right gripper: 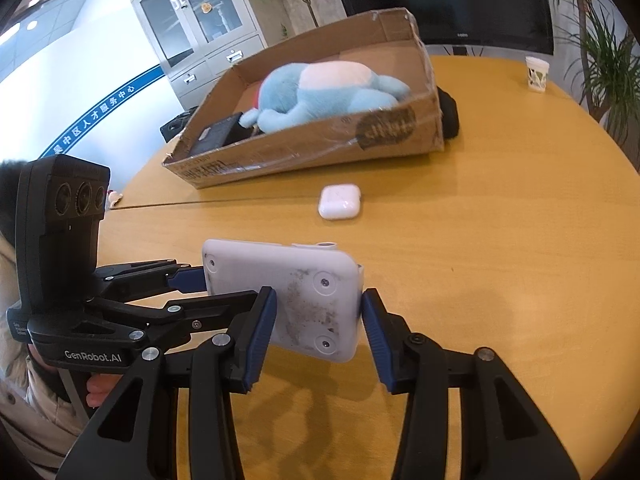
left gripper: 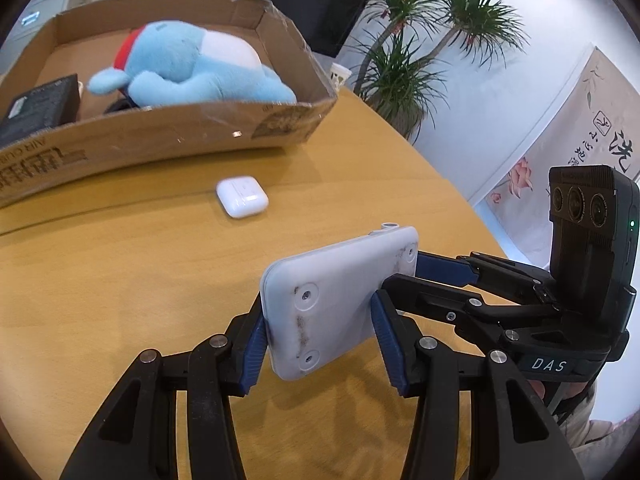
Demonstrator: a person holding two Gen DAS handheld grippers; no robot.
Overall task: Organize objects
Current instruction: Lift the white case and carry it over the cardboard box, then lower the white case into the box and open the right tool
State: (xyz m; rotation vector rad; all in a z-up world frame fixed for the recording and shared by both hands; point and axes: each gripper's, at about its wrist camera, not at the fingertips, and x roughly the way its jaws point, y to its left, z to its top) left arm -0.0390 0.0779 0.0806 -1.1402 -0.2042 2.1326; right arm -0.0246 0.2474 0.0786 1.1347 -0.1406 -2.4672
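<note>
A flat white plastic device with a dirty, screwed underside hangs just above the wooden table, casting a shadow on it. My left gripper is shut on its near end, blue pads on both long edges. My right gripper clamps the far end from the right. In the right wrist view the same device sits between the right gripper's pads, and the left gripper grips it from the left. Beyond it lies a white earbud case, in front of a cardboard box.
The box holds a blue plush toy and a black carton. A black object sits behind the box and a paper cup near the table's far edge. Potted plants stand past the table's rim.
</note>
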